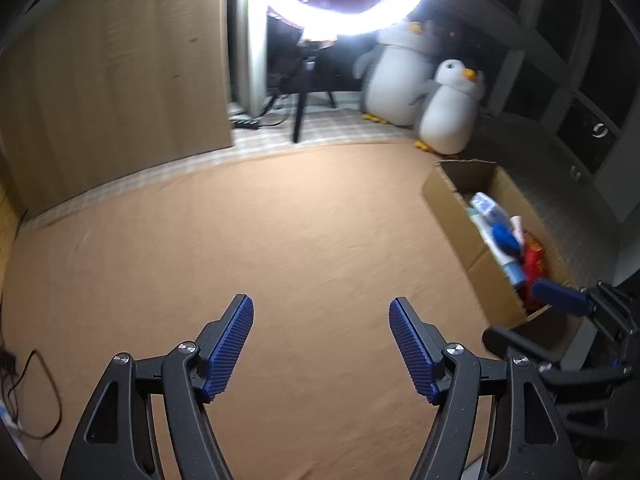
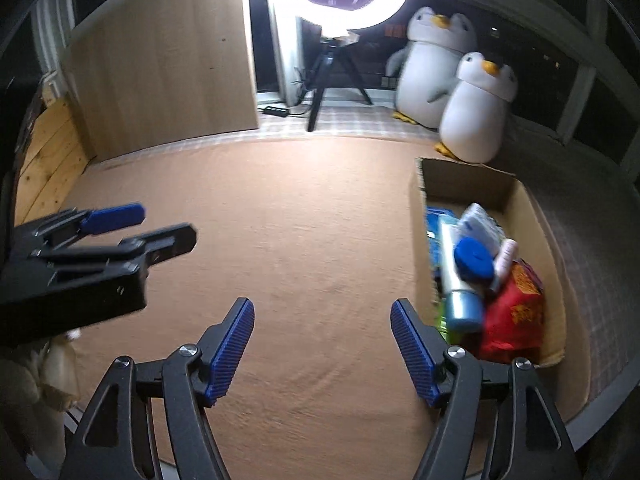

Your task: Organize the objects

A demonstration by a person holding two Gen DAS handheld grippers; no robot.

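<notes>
Both the left gripper (image 1: 321, 346) and right gripper (image 2: 322, 348) gape empty over orange cloth (image 2: 300, 240); cardboard box (image 2: 472, 184) of packages, labels blurred unreadable.

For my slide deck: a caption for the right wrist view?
Open right gripper above the brown cloth, beside a cardboard box packed with toiletries.

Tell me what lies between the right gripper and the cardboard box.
Nothing. In the right wrist view, only bare brown cloth separates the open right gripper from the cardboard box, which already holds the items.
</notes>
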